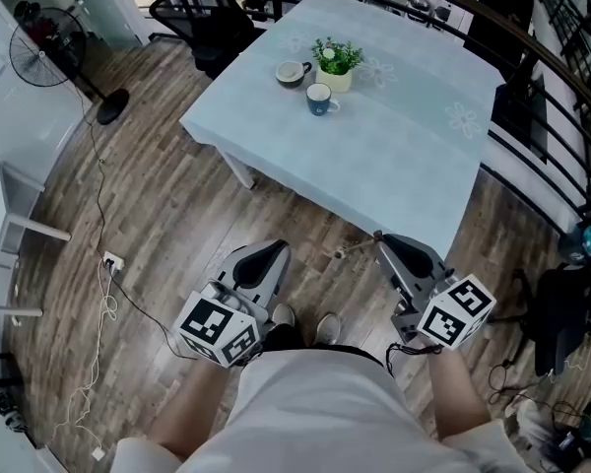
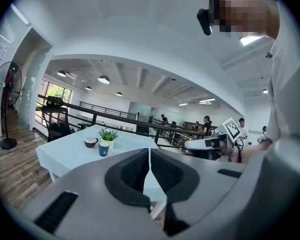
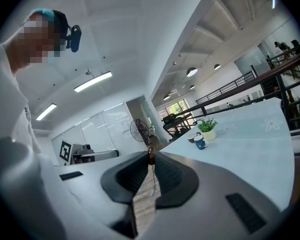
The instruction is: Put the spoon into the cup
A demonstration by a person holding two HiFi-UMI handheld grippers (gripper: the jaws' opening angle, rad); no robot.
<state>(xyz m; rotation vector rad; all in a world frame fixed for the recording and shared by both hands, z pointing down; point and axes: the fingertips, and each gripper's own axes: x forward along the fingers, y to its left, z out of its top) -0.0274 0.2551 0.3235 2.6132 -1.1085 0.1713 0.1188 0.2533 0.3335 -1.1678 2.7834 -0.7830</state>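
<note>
We saw bright, even indoor light from ceiling lamps (image 2: 104, 79), soft shadows under the table (image 1: 394, 136), heavy fisheye bending, dark corners in gripper views

The table (image 1: 394, 156) stands ahead of you, with the cup (image 1: 320, 99) on its far left part. A potted plant (image 1: 336, 64) sits just behind the cup, and a second cup (image 1: 294, 72) lies at the plant's left. Short of the table's near edge you hold the left gripper (image 1: 274, 254) and the right gripper (image 1: 382, 240) side by side over the floor (image 1: 158, 215). The spoon (image 1: 353, 251) sits between the right one's jaws and points left. A fan (image 1: 47, 35) stands far to your left, and a chair (image 1: 202, 13) stands beyond the table's far left corner.
</note>
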